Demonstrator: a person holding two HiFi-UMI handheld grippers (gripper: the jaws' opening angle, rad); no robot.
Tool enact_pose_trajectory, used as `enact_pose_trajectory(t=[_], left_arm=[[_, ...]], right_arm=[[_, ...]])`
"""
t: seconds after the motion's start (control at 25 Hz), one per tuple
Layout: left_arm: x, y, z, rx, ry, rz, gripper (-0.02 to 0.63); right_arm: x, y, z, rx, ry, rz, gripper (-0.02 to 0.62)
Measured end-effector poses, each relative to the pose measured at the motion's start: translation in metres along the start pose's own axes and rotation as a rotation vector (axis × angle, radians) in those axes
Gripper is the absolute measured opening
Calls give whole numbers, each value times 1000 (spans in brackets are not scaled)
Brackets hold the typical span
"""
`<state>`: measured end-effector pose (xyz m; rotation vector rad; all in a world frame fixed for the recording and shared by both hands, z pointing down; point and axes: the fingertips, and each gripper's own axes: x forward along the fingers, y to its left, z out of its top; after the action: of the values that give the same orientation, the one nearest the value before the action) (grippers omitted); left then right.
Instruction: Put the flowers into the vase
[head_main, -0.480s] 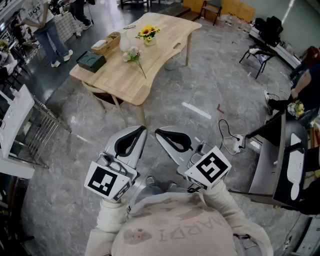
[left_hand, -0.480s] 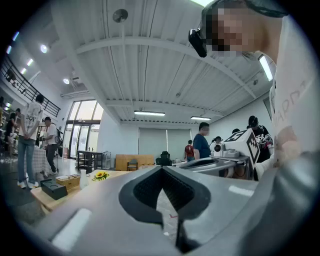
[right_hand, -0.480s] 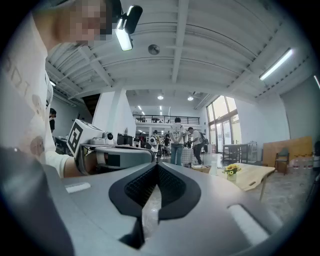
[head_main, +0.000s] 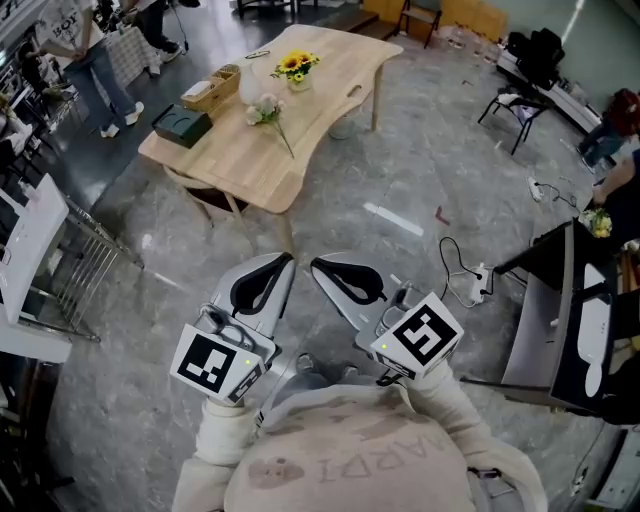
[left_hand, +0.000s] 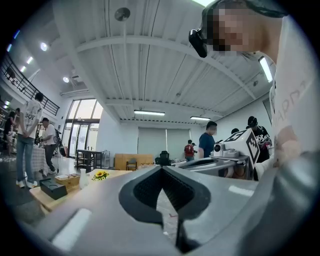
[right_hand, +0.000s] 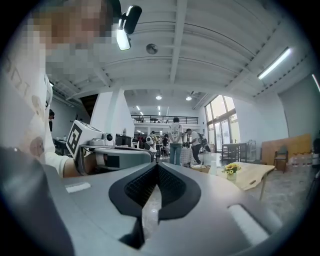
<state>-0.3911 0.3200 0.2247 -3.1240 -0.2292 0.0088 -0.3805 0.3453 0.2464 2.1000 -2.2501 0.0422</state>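
Far ahead, a light wooden table (head_main: 250, 150) carries a white vase (head_main: 250, 82), a small pot of sunflowers (head_main: 294, 67) and a loose white flower stem (head_main: 270, 115) lying flat. My left gripper (head_main: 283, 262) and right gripper (head_main: 318, 266) are held close to my chest, side by side, well short of the table. Both are shut with nothing between the jaws. The left gripper view shows the sunflowers (left_hand: 101, 175) and white vase (left_hand: 83, 177) small at lower left. In the right gripper view the sunflowers (right_hand: 231, 170) sit at right on the table.
A dark green box (head_main: 182, 123) and a wooden tray (head_main: 212, 88) share the table's left end. People (head_main: 95, 60) stand beyond it. A metal rack (head_main: 70, 260) is at left, a cable and power strip (head_main: 470, 285) on the floor at right, a desk (head_main: 560, 320) further right.
Both grippers stay where they were, still shut. A person at the right edge has shifted slightly.
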Motion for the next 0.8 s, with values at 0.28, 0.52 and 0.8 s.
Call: enact_pose_trajectory(t=[0.28, 0.52, 0.8], left_arm=[[-7, 27, -3, 5, 0, -4, 0], [-15, 51, -14, 42, 3, -44, 0], [-1, 76, -16, -15, -24, -58, 0]], right_arm=[[25, -3, -3, 13, -8, -8, 26], [40, -11, -1, 26, -55, -98, 28], [45, -41, -3, 59, -52, -168, 38]])
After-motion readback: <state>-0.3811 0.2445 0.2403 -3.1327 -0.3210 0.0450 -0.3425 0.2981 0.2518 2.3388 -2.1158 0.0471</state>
